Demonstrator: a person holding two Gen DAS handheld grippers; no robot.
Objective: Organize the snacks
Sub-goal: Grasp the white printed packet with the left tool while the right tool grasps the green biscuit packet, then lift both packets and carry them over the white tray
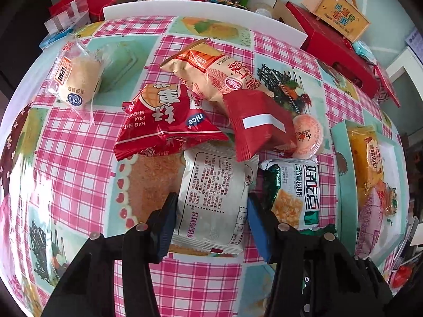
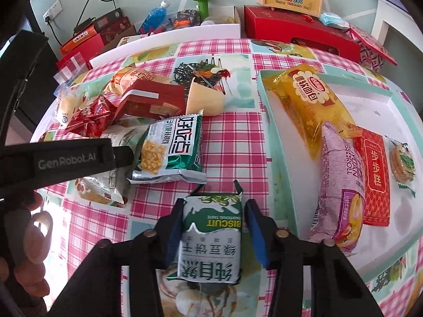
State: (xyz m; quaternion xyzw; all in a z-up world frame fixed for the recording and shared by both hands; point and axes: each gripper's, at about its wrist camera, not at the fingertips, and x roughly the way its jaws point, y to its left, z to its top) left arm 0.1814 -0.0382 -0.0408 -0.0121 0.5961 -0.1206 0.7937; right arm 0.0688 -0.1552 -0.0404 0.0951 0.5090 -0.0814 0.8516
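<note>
My left gripper (image 1: pixel 212 200) points down at the snack pile, shut on a white packet with black print (image 1: pixel 211 198); both blue pads press its sides. The packet's far end lies under a red packet (image 1: pixel 169 124) and a red wafer packet (image 1: pixel 260 124). A green corn-snack packet (image 1: pixel 296 192) lies just right of it. My right gripper (image 2: pixel 215 203) is shut on a green biscuit packet (image 2: pixel 211 237) lying on the cloth, left of the mint tray (image 2: pixel 280 142). In the tray lie a yellow bread packet (image 2: pixel 309 103), a purple roll packet (image 2: pixel 341 182) and a red cake packet (image 2: pixel 375 177).
The pink plaid tablecloth (image 1: pixel 79 163) also carries a beige packet (image 1: pixel 219 76), a jelly cup (image 1: pixel 308 134) and a wrapped cake (image 1: pixel 75 79). Behind a white board (image 1: pixel 185 10) stand red boxes (image 2: pixel 298 31), a bottle (image 2: pixel 156 15) and a green dumbbell (image 2: pixel 203 2). A hand (image 2: pixel 31 237) holds the left gripper.
</note>
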